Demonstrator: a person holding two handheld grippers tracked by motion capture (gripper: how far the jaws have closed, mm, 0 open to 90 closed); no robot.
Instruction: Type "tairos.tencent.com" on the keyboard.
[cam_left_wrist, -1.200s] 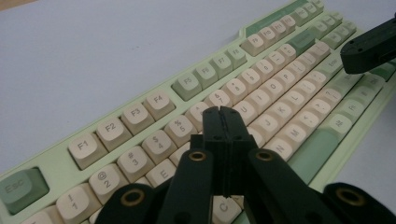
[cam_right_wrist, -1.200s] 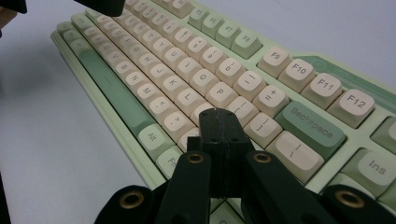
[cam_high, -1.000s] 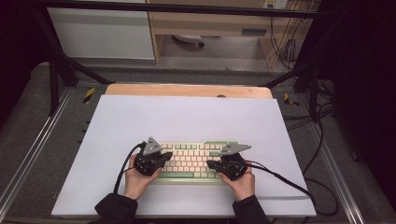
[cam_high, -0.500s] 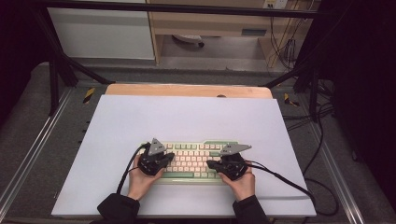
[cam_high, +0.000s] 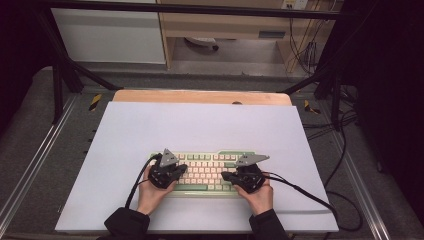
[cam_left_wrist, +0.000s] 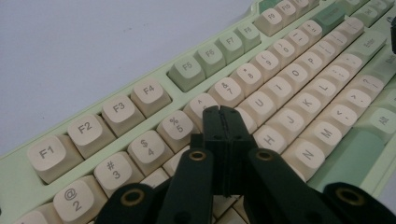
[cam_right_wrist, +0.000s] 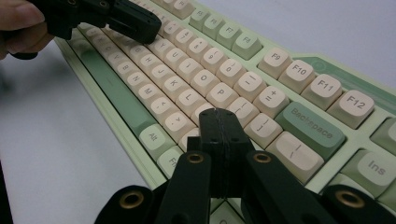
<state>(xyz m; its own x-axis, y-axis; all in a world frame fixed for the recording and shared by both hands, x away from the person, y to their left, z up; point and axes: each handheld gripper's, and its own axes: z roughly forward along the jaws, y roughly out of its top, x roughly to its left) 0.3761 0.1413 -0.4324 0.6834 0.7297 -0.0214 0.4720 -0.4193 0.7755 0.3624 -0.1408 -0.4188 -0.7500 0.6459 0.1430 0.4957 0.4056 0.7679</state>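
A pale green keyboard (cam_high: 207, 172) with cream keys lies on the white mat, near its front edge. My left gripper (cam_high: 182, 170) hovers over the keyboard's left half; in the left gripper view its jaws (cam_left_wrist: 223, 114) are pressed together with nothing between them, tips over the keys around 5, 6 and T. My right gripper (cam_high: 225, 176) is over the right half, jaws (cam_right_wrist: 219, 116) also shut and empty, tips above the keys just right of L and P. The left gripper (cam_right_wrist: 144, 28) also appears at the top left of the right gripper view.
The white mat (cam_high: 200, 125) covers a wooden tabletop (cam_high: 200, 96) and stretches wide behind the keyboard. Black cables (cam_high: 300, 190) trail from both grippers toward the front and right. Dark frame posts (cam_high: 57, 85) stand at the table's far corners.
My left gripper has shifted slightly to the right over the keyboard. The right gripper has stayed where it was.
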